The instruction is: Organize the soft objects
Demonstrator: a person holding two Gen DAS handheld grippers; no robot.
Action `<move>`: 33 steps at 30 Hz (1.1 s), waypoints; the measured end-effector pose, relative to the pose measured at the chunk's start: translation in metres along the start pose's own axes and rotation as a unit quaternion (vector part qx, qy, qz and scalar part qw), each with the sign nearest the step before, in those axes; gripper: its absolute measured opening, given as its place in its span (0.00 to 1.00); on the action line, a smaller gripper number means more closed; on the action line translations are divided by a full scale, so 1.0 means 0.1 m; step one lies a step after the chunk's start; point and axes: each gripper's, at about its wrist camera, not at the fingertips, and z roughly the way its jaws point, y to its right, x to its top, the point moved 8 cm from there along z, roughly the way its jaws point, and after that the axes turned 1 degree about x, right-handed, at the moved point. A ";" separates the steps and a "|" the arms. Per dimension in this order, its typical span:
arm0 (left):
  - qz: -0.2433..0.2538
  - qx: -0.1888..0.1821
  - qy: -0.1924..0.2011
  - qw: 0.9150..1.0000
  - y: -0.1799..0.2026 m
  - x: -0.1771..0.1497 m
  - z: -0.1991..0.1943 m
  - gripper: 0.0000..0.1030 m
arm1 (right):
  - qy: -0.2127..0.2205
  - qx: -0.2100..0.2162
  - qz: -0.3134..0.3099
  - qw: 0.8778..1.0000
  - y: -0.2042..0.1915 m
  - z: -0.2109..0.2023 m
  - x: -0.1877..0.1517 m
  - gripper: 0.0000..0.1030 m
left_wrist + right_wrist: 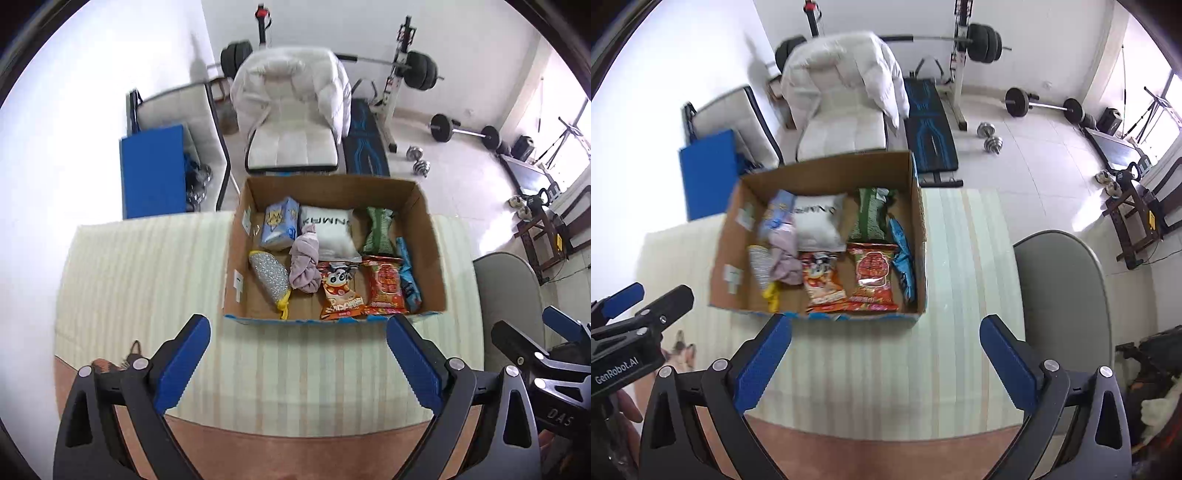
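A cardboard box (428, 236) (919, 236) stands on a pale striped cloth (147, 280) (960, 258). Inside lie a silver scrubber (269, 277), a mauve rolled cloth (306, 262) (785, 258), a white pillow pack (332, 229) (817, 221), a blue tissue pack (279, 223), a green bag (378, 230) (870, 214), an orange snack bag (339, 293) (822, 282), a red snack bag (386, 286) (873, 278) and a blue packet (408, 275) (903, 258). My left gripper (298, 334) is open and empty before the box. My right gripper (885, 334) is open and empty too.
A white padded chair (295, 122) (846, 107) stands behind the table, with a blue panel (153, 171) to the left. A barbell rack (402, 70), weights and dumbbells (419, 158) are on the floor. A grey chair back (1060, 291) is at the right.
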 end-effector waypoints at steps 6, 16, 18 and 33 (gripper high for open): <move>-0.001 -0.011 0.011 1.000 0.05 -0.24 -0.53 0.95 | 0.040 0.017 -0.004 0.999 -0.06 -0.74 -0.22 1.00; -0.007 -0.023 0.044 0.999 0.10 -0.47 -1.30 0.95 | 0.093 0.019 -0.026 0.995 -0.15 -1.73 -0.53 1.00; -0.005 -0.021 0.053 0.998 0.10 -0.49 -1.41 0.95 | 0.102 0.022 -0.032 0.994 -0.18 -1.90 -0.57 1.00; -0.016 -0.006 0.100 0.995 0.05 -0.45 -1.66 0.95 | 0.156 -0.008 -0.029 0.987 -0.11 -2.45 -0.66 1.00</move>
